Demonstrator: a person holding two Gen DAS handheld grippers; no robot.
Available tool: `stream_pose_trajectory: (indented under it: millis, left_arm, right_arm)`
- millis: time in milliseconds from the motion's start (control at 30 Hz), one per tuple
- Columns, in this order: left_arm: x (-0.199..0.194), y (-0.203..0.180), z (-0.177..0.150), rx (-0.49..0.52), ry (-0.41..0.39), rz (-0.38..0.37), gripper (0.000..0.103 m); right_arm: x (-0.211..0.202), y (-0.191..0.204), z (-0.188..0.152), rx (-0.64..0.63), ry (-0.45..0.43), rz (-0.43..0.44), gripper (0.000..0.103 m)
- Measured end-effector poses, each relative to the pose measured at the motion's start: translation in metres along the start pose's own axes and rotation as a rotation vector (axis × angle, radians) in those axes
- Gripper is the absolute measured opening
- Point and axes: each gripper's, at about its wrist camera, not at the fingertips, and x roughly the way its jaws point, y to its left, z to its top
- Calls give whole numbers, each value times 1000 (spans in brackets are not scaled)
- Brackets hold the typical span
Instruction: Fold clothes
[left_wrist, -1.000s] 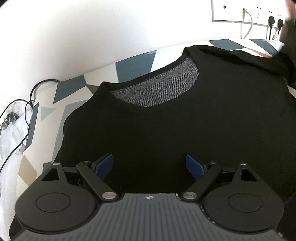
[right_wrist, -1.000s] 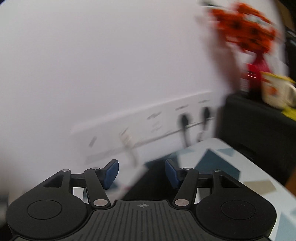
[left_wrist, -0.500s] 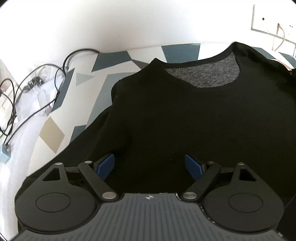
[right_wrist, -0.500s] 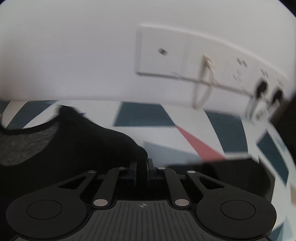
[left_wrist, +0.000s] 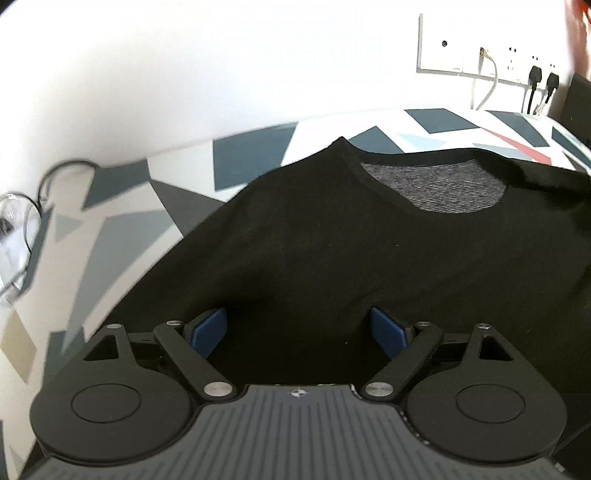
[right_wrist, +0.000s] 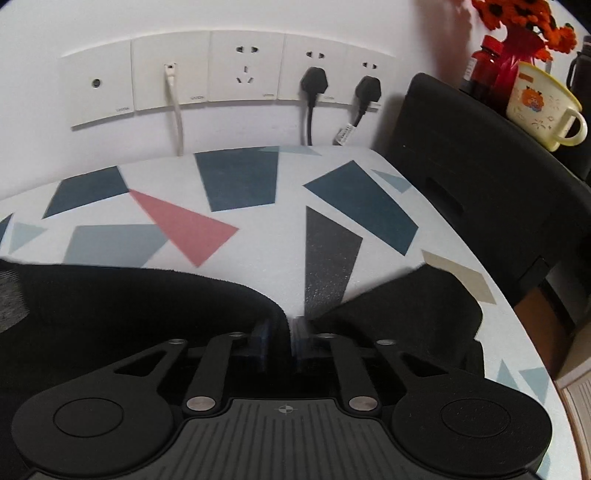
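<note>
A black sweater (left_wrist: 332, 258) lies flat on the patterned table cloth (left_wrist: 122, 221), its grey-lined neckline (left_wrist: 436, 188) toward the wall. My left gripper (left_wrist: 297, 330) hovers over the sweater's body, wide open, with nothing between its blue pads (left_wrist: 207, 330). In the right wrist view, the sweater's shoulder (right_wrist: 129, 314) and a folded sleeve (right_wrist: 406, 314) lie on the table cloth (right_wrist: 236, 184). My right gripper (right_wrist: 282, 341) sits low at the shoulder edge. Its jaws are opening, and a fold of black fabric lies loosely in the narrow gap between them.
Wall sockets (right_wrist: 236, 74) with two black plugs and a white cable sit behind the table. A black case (right_wrist: 480, 184) stands at the right edge, with a cream mug (right_wrist: 543, 107), a red bottle and orange flowers on it. Loose cables (left_wrist: 55, 177) lie at the far left.
The right gripper came down from facing the wall onto the sweater's shoulder, shut on it, and now its jaws have parted. The left view swung left over the sleeve, then back right.
</note>
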Motion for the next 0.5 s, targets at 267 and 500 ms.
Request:
stream_pose_trajectory:
  millis: [267,500]
  left_arm:
    - [-44,64,-23,-215,52,-53,86]
    - [-49,85,-48,-301,96,-1,86]
  right_arm:
    - [-48,54,-9,-175,-55,252,42]
    - [27,86,32,-138,14,271,41]
